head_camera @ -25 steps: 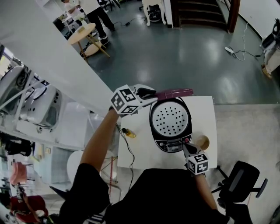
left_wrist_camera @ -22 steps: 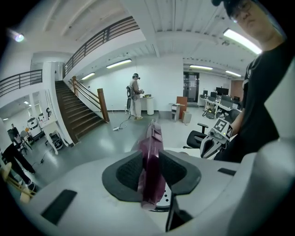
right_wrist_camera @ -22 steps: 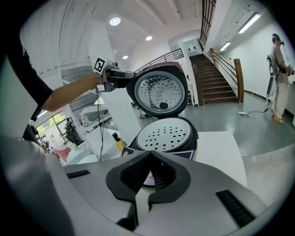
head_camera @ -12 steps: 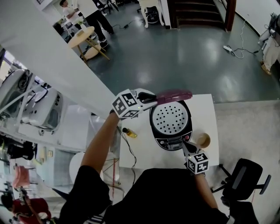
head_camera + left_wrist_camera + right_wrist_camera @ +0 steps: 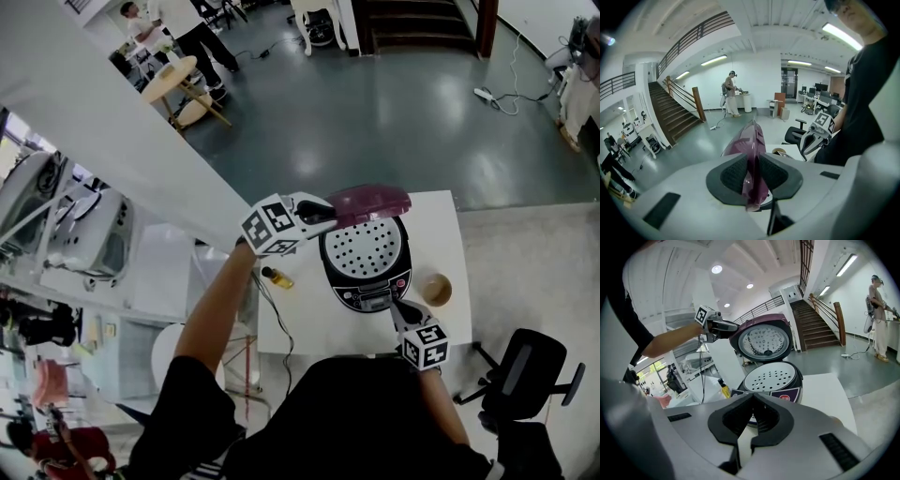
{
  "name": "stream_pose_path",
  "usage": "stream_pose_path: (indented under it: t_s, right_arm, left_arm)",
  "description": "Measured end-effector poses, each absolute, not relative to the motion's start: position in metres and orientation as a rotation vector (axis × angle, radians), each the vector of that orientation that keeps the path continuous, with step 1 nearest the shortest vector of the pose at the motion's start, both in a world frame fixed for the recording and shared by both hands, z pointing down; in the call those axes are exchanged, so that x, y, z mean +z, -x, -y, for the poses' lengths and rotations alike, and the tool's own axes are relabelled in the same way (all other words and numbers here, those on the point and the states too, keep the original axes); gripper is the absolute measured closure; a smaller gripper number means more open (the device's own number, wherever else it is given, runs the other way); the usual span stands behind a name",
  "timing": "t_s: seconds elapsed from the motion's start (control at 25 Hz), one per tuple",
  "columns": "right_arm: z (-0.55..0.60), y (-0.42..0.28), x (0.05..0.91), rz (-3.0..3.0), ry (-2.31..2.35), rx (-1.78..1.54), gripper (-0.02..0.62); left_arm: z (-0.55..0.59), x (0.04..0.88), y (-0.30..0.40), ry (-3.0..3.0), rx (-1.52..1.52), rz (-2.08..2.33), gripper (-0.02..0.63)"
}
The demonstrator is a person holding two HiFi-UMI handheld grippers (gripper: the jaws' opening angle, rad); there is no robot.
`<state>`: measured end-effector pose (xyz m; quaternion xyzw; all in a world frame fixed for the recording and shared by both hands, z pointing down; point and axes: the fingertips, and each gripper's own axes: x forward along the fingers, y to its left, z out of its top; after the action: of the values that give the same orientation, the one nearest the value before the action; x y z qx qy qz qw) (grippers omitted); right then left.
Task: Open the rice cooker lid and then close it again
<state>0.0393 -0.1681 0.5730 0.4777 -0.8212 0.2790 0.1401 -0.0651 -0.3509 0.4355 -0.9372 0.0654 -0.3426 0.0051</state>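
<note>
1. While the left tongs [image 5: 752,176] have just been closing, their dark ribbed pads pinch the free rim of the maroon plastic lid [image 5: 749,140], which runs edge-on between them. The right tongs [image 5: 750,418] are pressed together with nothing between them, and they point at the near front of the cooker.
2. That lid stands raised over the far side of the round black rice cooker [image 5: 366,258], leaving its white perforated inner plate uncovered. The cooker sits on a white square table [image 5: 441,234], toward the table's far edge.
3. Opening looks done, so the step in hand is likely bringing the lid down.
   - The left wrist should follow the hinge's arc rather than pull toward the near side, which could drag the cooker.
   - A shallow hold on the rim would let the pads slip free before the lid seats.
   - A final press on the lid's top should set the latch.
   - The right tongs can steady the body from the front, but they must stay clear of the descending rim.
4. Each view adds something the others lack.
   - The left gripper view alone shows the pinch itself, though the lid there hides the cooker.
   - The right gripper view alone shows the lid's pale round underside, and a small yellow bottle [image 5: 723,390] left of the cooker.
   - The head view alone gives the layout, with a round tan cup [image 5: 436,289] on the table right of the cooker, beside the right tongs.
   - No view settles whether those tips touch the control panel.
</note>
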Motion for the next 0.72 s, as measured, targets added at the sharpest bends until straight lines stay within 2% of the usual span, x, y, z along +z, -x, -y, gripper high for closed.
stream_pose_path:
  t_s: [0.72]
  right_arm:
    - [0.158,-0.036,0.577,2.372,-1.382,0.801,0.595]
  left_arm:
    - [0.304,0.479,0.059,2.919,-1.213,-0.073,0.526]
